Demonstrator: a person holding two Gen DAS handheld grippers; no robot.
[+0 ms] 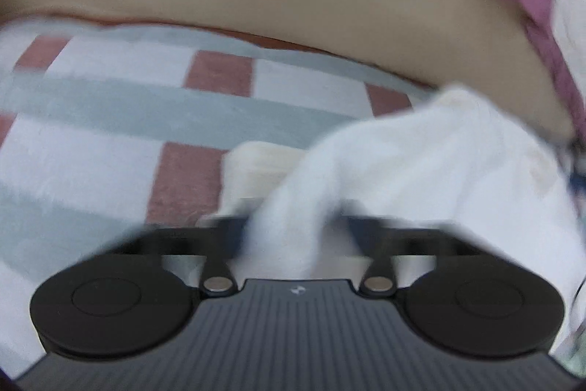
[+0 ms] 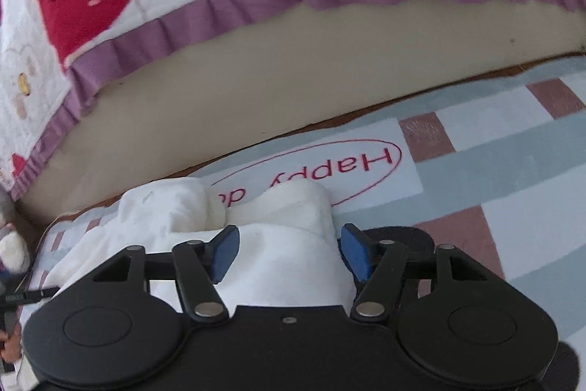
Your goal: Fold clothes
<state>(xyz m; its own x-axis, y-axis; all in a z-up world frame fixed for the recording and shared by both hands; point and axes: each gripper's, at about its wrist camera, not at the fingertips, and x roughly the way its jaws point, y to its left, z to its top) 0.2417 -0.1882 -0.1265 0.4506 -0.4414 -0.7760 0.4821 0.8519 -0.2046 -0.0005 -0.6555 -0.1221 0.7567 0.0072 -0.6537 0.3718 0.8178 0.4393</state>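
Note:
A white garment [image 1: 421, 171] lies bunched on the checked rug [image 1: 110, 149]. In the blurred left wrist view a fold of it rises between the arms of my left gripper [image 1: 293, 226] and covers the fingertips, which are shut on the cloth. In the right wrist view the same white garment [image 2: 278, 266] sits heaped low in the picture. My right gripper [image 2: 291, 253] stands over it, and its blue pads [image 2: 225, 253] are spread wide with the cloth between them. Whether those pads press on the cloth I cannot tell.
The rug [image 2: 512, 178] has pale blue, white and brown squares and a red oval print reading "Happy" [image 2: 351, 163]. Behind it runs a beige mattress side [image 2: 293, 79] under a quilt with a purple frill [image 2: 205, 17] and red bears. A plush toy [image 2: 11, 244] sits far left.

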